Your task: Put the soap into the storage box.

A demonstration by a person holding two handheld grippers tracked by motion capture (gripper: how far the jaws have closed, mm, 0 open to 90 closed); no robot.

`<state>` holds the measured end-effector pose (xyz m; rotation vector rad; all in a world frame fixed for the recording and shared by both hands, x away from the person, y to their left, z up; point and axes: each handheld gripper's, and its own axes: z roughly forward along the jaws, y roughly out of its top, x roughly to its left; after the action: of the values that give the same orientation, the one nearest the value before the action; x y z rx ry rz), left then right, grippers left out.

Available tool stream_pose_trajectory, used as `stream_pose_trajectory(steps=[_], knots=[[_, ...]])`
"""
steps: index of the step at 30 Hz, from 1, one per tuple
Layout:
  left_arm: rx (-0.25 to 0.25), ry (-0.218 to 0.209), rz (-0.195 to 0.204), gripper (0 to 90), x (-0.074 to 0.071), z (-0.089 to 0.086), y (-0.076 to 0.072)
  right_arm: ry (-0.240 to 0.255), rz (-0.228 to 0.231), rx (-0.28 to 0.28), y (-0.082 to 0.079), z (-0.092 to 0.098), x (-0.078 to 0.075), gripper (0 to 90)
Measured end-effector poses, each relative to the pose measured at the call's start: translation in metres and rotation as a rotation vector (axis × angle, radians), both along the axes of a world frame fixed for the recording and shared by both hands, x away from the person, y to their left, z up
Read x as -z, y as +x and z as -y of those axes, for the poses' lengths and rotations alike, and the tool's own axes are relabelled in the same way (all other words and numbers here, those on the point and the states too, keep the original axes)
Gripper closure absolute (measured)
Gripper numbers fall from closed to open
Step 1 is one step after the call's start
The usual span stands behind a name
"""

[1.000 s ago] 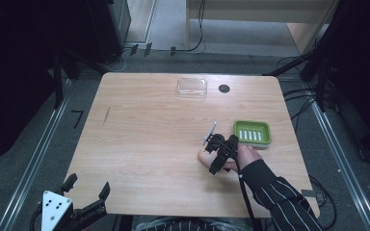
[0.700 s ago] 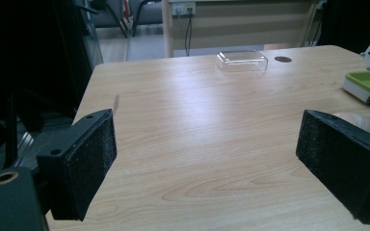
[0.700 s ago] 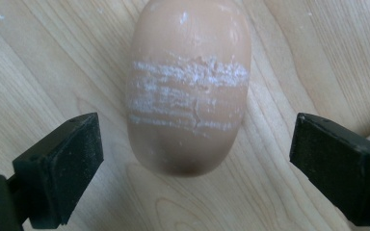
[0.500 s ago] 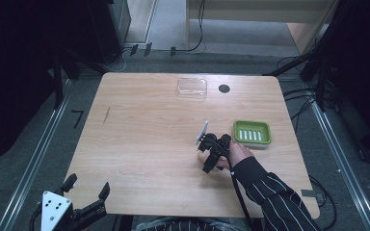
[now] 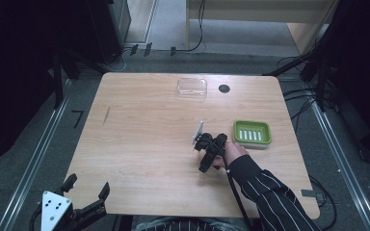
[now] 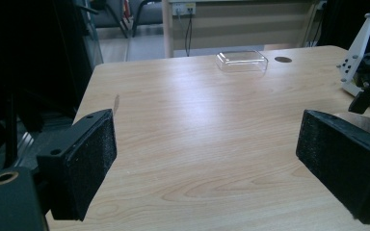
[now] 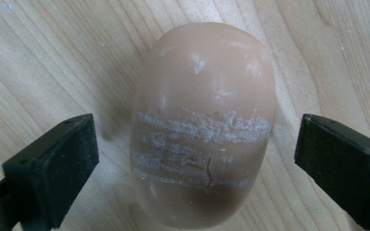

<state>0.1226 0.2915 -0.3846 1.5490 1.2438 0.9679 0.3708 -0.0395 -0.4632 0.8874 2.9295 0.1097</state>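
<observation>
Item: bar of soap [image 7: 203, 125] — tan, oval, with pale scuffed bands across its upper face. It lies flat on the table [image 5: 139, 144], right of centre and just left of the green soap dish [image 5: 252, 133], which stands near the table's right edge.

Right gripper [image 5: 203, 144] — pointed down over the soap. In the right gripper view the bar sits squarely between the two black pads, with bare wood showing on either side, so neither pad touches it. The jaws stand wide and have just been opening, the soap between them but not held.

Axis: in that view the bar's long axis runs up and down, along the line of sight, while the pads face each other across its shorter width. By judgement, a closing would take it across the narrow way — the surer grip on a smooth, rounded piece.

Left gripper [image 5: 86, 199] — off the near left corner of the table, jaws wide, nothing between them, well apart from the soap. The right hand is plainly the nearer.

Also present: clear plastic lid [image 5: 191, 87] at the far edge, well apart from the dish.
</observation>
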Motion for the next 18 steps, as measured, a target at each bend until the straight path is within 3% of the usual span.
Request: stream_pose_trajectory(steps=[4, 6, 8, 9, 18], knots=[[-0.001, -0.002, 0.0, 7.2, 0.0, -0.0001, 0.0, 0.004, -0.006, 0.0, 0.0018, 0.0012, 0.0017, 1.8], [-0.002, -0.002, 0.0, 7.2, 0.0, -0.0001, 0.0, 0.008, 0.002, 0.004, 0.0022, 0.0015, 0.0016, 9.8], [-0.002, -0.002, -0.001, 7.2, 0.0, 0.0, 0.0, 0.01, 0.001, 0.004, 0.0022, 0.0016, 0.0015, 10.1], [-0.001, -0.001, 0.0, 7.2, 0.0, 0.0, 0.0001, 0.011, 0.007, 0.006, 0.0021, 0.0015, 0.0013, 19.3], [-0.003, -0.004, 0.0, 7.2, 0.0, -0.0001, -0.0002, 0.012, 0.005, -0.004, 0.0016, 0.0011, 0.0008, 28.6]])
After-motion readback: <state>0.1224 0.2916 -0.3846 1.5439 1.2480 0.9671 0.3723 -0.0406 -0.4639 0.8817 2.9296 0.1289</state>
